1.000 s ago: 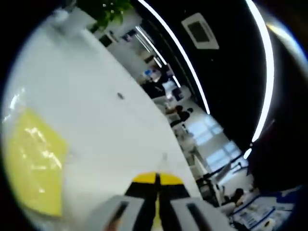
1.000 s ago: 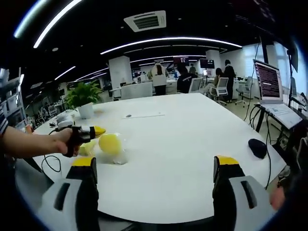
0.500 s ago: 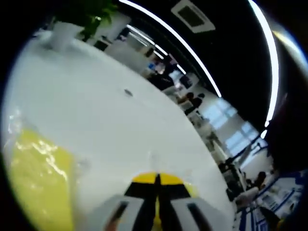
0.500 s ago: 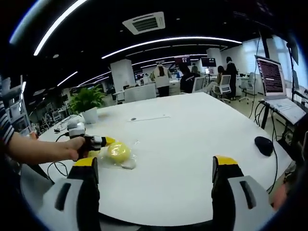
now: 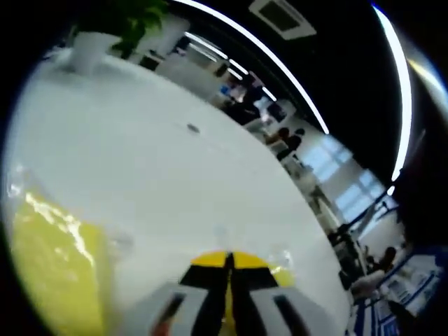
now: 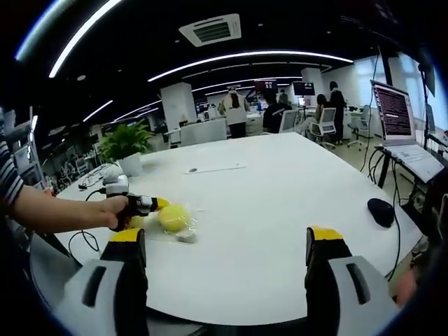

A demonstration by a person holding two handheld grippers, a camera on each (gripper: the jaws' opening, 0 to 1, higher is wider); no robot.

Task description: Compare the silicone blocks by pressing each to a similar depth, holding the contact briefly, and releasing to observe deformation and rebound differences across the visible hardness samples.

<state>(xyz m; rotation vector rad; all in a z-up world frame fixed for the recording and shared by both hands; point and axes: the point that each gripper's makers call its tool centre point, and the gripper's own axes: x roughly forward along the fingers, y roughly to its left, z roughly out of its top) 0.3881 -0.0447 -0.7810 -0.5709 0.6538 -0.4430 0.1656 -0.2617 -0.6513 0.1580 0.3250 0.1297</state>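
In the right gripper view the right tool hangs above the near edge of the white counter, its two yellow-tipped jaws spread wide apart with nothing between them. Far to the left on the counter, a hand holds the left tool, whose yellow tip sits against a round yellow silicone block lying in clear wrapping. A potted plant stands farther back on the left, a black mouse near the right edge, and an open laptop beyond it.

In the left gripper view the left tool has its jaws closed together, low over the counter. A blurred yellow block in shiny wrapping lies at the near left, apart from the jaws.
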